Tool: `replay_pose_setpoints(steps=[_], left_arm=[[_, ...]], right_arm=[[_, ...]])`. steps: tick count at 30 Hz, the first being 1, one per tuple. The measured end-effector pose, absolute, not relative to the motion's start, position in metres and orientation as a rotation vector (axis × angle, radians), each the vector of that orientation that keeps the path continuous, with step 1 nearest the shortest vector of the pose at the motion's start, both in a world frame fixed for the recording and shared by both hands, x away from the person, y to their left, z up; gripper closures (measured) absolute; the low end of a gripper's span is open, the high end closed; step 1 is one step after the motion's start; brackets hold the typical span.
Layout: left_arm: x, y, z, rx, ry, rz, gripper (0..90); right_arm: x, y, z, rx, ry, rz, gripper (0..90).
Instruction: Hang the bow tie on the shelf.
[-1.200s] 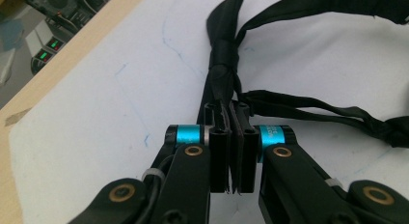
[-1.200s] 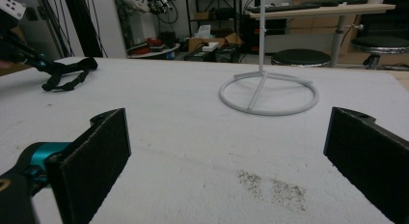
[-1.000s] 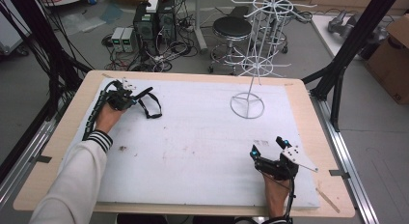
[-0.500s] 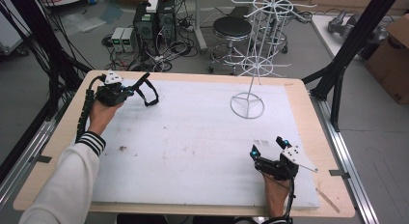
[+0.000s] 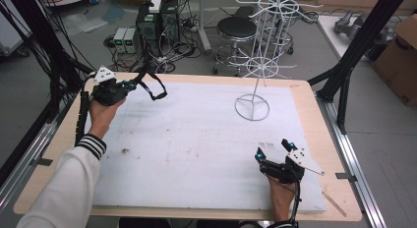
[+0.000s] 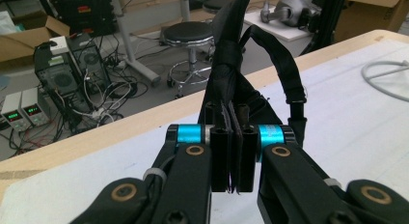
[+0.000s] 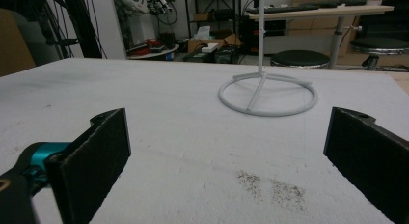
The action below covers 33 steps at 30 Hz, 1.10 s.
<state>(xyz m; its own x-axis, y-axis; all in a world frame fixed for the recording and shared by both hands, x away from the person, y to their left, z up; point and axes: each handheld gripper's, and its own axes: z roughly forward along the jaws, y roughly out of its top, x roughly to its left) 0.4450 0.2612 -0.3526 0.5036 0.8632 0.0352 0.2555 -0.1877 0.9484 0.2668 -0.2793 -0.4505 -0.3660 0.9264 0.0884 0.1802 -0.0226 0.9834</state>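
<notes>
Two hand-held grippers are at work over the counter. The left hand-held gripper (image 5: 129, 85), at the far left corner, has its jaws pressed together on a black fabric strap (image 6: 230, 64); in the left gripper view the strap runs up from between the pads and a second loop of it curves down to the right. In the high view the strap (image 5: 153, 88) hangs in the air as a loop beyond the jaws, just above the mat's far left edge. The right hand-held gripper (image 5: 273, 150) sits near the front right corner with its jaws spread wide apart and nothing between them.

Beneath both lies a white foam mat (image 5: 196, 149) covering most of the pale wooden counter (image 5: 314, 115); it carries grey scuffs and a patch of dark specks just ahead of the right jaws. A white wire display stand (image 5: 252, 107) with a ring base stands on the mat's far right part, well apart from both grippers. Beyond the counter are a round black stool (image 5: 237, 27), computer towers (image 5: 158, 19) amid tangled cables on the grey floor, and black frame posts at either side.
</notes>
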Motion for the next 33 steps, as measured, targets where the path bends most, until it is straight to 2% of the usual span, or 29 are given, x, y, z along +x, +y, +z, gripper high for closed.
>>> replay_pose_setpoints(steps=[18,33], left_arm=[[0.422,0.226,-0.32,1.641,0.791,0.674,87.9],[0.409,0.165,-0.29,1.634,0.616,0.591,87.9]], right_arm=[[0.266,-0.28,-0.451,1.181,1.592,1.452,1.4],[0.266,-0.28,-0.451,1.18,1.587,1.455,1.4]])
